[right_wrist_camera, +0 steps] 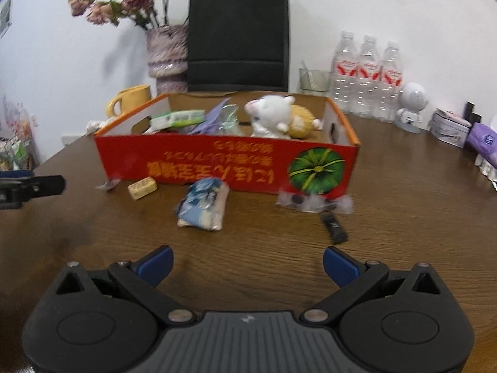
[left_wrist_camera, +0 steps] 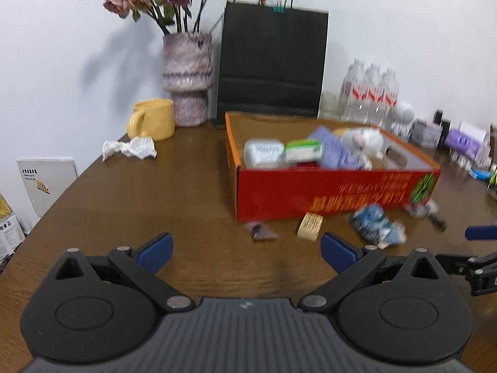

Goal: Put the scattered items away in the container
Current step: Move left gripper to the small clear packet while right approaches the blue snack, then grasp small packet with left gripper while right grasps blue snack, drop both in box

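Note:
A red cardboard box stands on the brown table and holds a white plush toy, packets and a tub. In front of it lie a small tan block, a crumpled blue-white packet, a clear wrapper strip, a small black stick and a purple scrap. My left gripper is open, low over the table, short of these items. My right gripper is open too, nothing between its fingers.
A yellow mug, a flower vase and a black paper bag stand behind the box. Crumpled white paper lies left. Water bottles, a white figurine and small boxes line the right side.

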A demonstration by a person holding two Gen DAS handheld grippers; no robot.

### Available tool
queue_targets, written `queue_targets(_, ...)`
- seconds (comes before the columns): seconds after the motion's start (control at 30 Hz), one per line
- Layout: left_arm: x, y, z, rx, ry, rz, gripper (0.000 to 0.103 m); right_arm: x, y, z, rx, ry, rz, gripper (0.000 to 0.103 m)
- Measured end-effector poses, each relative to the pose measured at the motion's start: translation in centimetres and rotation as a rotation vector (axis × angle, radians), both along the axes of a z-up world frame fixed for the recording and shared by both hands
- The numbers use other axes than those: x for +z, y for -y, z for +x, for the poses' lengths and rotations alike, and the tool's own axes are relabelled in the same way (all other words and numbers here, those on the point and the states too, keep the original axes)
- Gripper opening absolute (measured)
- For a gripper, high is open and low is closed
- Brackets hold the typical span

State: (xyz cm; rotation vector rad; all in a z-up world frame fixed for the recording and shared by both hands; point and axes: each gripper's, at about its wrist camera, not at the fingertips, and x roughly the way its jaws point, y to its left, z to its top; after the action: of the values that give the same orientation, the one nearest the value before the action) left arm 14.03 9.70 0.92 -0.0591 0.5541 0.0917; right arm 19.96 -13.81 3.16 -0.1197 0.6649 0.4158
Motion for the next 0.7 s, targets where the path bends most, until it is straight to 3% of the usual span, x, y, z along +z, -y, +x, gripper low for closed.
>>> queue_targets(0.23,-1.4,-0.4,3.3,-0.009,-0.054,0.024,0.102,0.2,-3.0,1.7,0.039,-0.002,0.002,0.101)
queue_targets(0.43,-2.0,-0.2,6.0,-0.022,-0.083,-0.044,0.094,-0.3,-5.7,4.4,0.047,-0.023,-0.015,0.092)
queue_targets(0.5,-2.2,0.0,6.7,-0.018,-0.086,-0.053,0.086,-0.5,-6.3,5.2,0.036,-0.02,-0.026,0.087)
queue_targets(0.57,-2.5,0.2,7.2,0.001,-0.103,-0.051,0.067,-0.8,-6.7,5.9,0.029,-0.027,-0.02,0.083)
queue_targets(0.6,-2.7,0.2,7.4,0.005,-0.112,-0.056,0.063,-1.0,-6.8,6.1,0.027,-0.035,-0.011,0.079)
queue_targets(0.7,-2.9,0.6,7.5,0.009,-0.104,-0.021,0.046,-1.7,-6.9,6.3,0.031,-0.044,-0.012,0.069)
